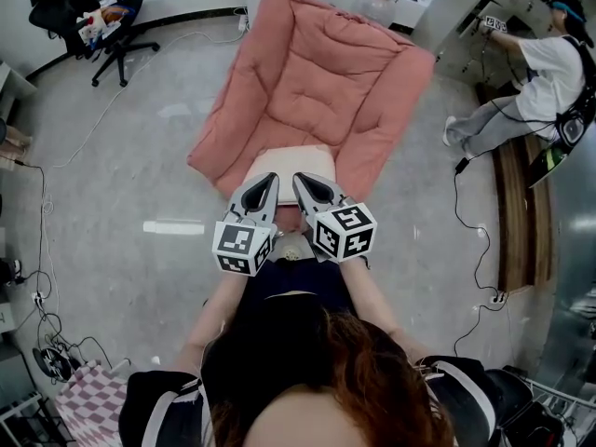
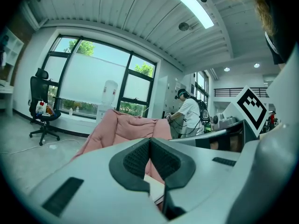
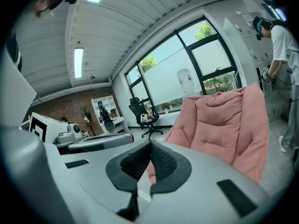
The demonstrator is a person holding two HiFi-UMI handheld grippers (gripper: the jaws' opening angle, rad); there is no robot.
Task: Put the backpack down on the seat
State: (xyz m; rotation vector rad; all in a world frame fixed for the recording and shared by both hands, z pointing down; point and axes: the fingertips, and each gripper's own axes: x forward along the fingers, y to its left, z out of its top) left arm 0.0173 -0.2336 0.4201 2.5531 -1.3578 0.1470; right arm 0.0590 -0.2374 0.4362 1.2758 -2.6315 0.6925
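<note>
The seat is a big pink padded chair (image 1: 317, 91) straight ahead on the grey floor, with a beige cushion (image 1: 284, 161) at its front edge. It also shows in the left gripper view (image 2: 126, 129) and in the right gripper view (image 3: 224, 125). I cannot make out a backpack in any view. My left gripper (image 1: 270, 181) and right gripper (image 1: 300, 179) are held side by side just short of the chair's front. Both are shut with nothing between the pads, as seen close up for the left gripper (image 2: 150, 143) and the right gripper (image 3: 150, 144).
A black office chair (image 1: 102, 21) stands at the far left. Another person (image 1: 540, 82) works at lockers on the right, beside a wooden bench (image 1: 521, 212). Cables (image 1: 466, 203) trail over the floor. A water bottle (image 1: 380, 3) stands behind the pink chair.
</note>
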